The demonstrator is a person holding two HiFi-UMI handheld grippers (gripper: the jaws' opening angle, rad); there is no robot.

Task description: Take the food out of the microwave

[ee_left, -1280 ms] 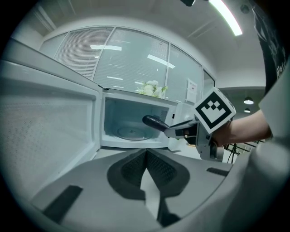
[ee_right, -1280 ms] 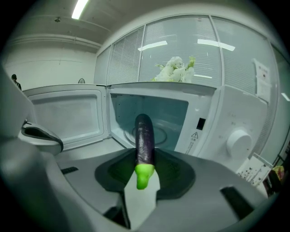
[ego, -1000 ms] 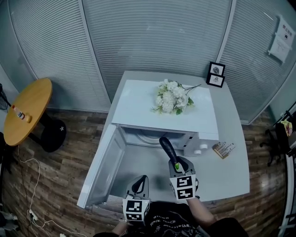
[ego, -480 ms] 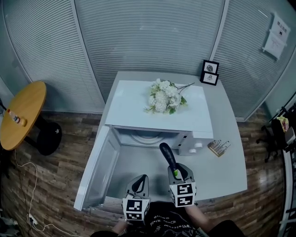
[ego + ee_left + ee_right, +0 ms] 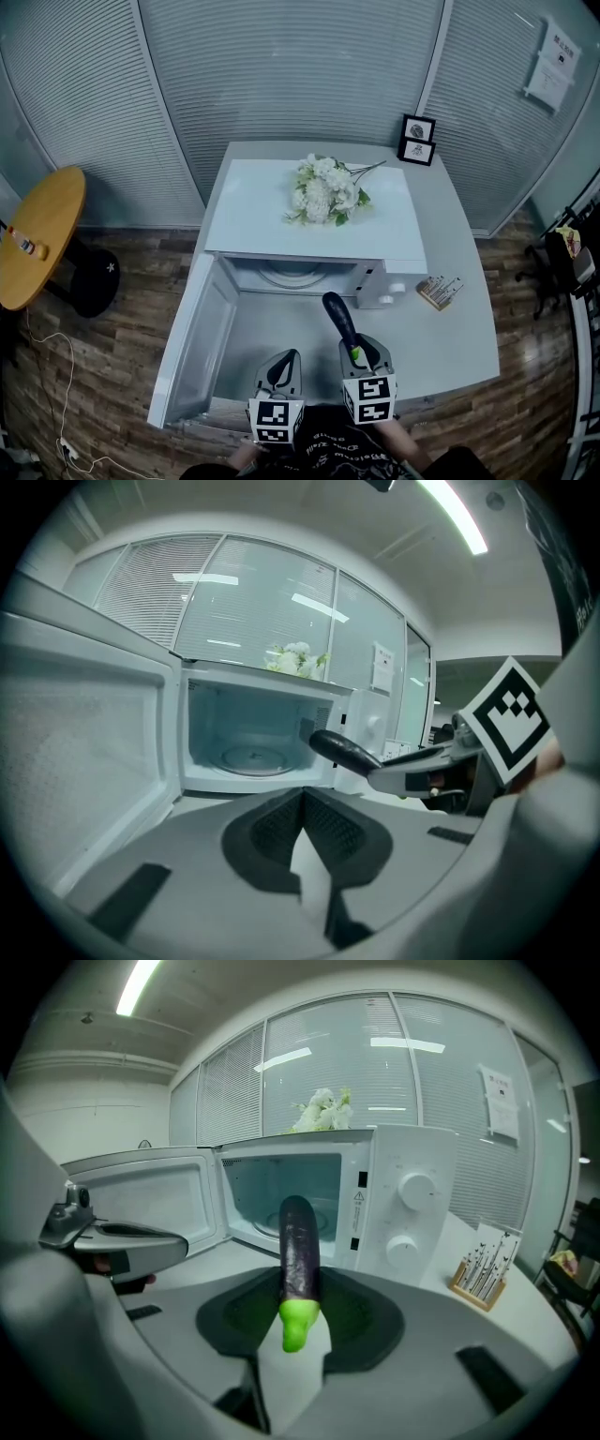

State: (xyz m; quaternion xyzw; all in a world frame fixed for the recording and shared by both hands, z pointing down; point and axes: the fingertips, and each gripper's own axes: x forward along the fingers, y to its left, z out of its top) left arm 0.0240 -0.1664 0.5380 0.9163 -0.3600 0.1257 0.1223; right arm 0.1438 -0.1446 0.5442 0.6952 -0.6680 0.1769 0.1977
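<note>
**Operator:** Now, what is the state of the tongs, and where is the food?

**Manual:** Your right gripper (image 5: 300, 1309) is clamped on the eggplant (image 5: 300, 1237) near its stem end. The green stem pokes back between the jaws and the dark body juts forward. The eggplant is outside the microwave (image 5: 253, 220), held above the table (image 5: 450, 342) in front of the opening, with the door (image 5: 187, 342) swung wide. Your left gripper (image 5: 302, 803) has its jaws closed together on nothing. The turntable (image 5: 246, 758) shows bare.

**Operator:** How will it handle?

**Manual:** Judge it light and stiff, with a smooth, glossy skin that may slip. The grip sits at one end, so the long body can lever against the pads. Hold the clamp pressure steady and avoid quick wrist rolls. If you regrip, take it at mid-body, across the narrow width.
</note>
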